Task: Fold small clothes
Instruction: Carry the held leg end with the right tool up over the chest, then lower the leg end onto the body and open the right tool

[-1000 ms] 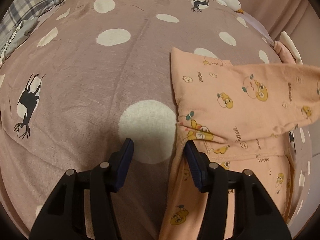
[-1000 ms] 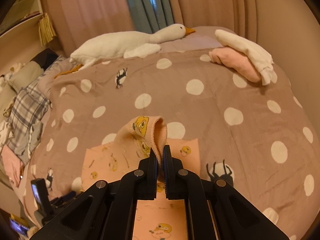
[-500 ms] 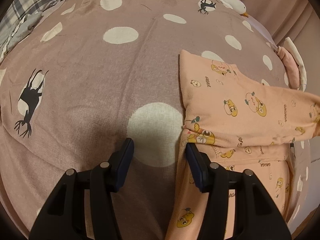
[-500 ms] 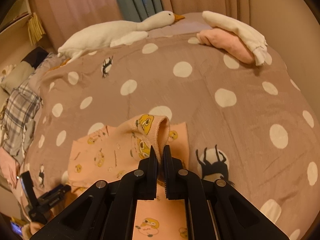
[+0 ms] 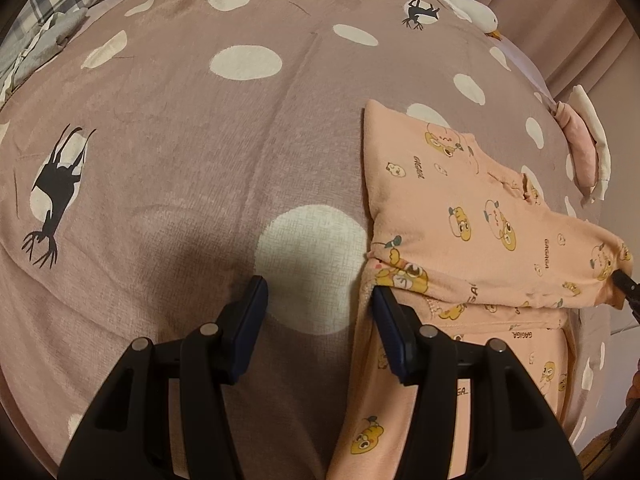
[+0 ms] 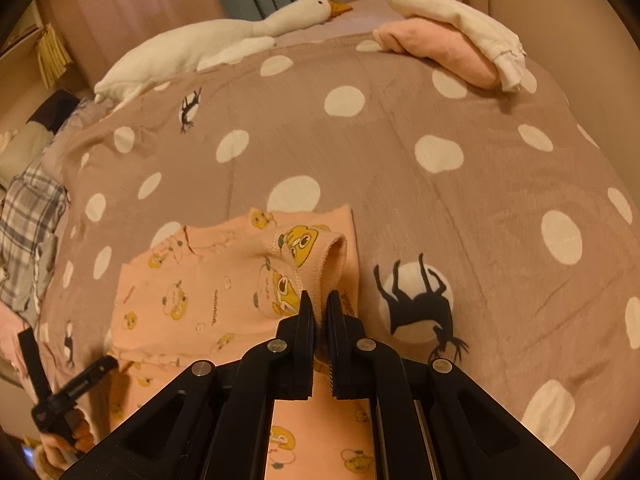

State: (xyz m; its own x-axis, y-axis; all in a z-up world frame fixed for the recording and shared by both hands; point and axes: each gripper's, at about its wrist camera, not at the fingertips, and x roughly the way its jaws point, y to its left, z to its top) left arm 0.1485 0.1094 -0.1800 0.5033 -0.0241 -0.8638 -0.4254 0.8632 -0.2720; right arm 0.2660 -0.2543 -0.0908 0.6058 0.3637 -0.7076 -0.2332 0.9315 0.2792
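Left wrist view: left gripper (image 5: 318,300) wide apart, holding nothing, right by the edge of the soft pink pajama top (image 5: 452,216) lying flat on the dotted blanket (image 5: 200,140); far sleeve end cut off at the side. Right wrist view: right gripper (image 6: 319,300) pinched tight on the sleeve cuff (image 6: 320,256), lifted a little; light and floppy, best grabbed at hems and cuffs; pinched bit hidden.

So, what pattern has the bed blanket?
Mauve plush blanket: white dots, some black deer silhouettes; clearest in right wrist view.
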